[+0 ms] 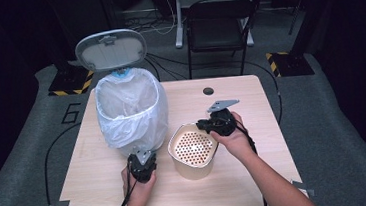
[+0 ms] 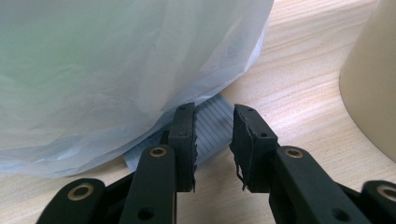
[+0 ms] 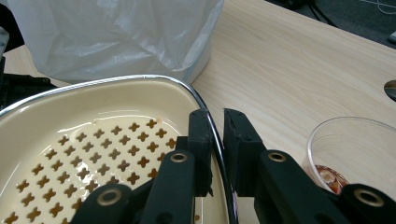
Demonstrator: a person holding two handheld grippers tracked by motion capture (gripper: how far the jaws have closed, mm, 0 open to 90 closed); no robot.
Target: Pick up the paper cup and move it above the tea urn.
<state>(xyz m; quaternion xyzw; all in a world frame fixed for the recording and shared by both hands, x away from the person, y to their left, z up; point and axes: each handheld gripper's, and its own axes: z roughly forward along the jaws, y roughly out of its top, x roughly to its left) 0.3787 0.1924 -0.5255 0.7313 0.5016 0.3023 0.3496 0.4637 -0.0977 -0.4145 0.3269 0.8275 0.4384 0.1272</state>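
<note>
Now our right gripper (image 3: 215, 122) clamps the near-right rim of the cream basket (image 1: 192, 145) mid-table; we see brown crumbs on its perforated floor. Our left gripper (image 2: 212, 119), jaws together, rests beside the bag-lined bin (image 1: 130, 107) at far left.

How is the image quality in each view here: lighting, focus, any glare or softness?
High view: the table is evenly lit, the room behind falls into near black, detail is soft. Left gripper view: the bin liner is washed out and hazy, while the left hand-held gripper is crisp. Right gripper view: sharp on the basket rim, with slight glare on the clear cup.
</note>
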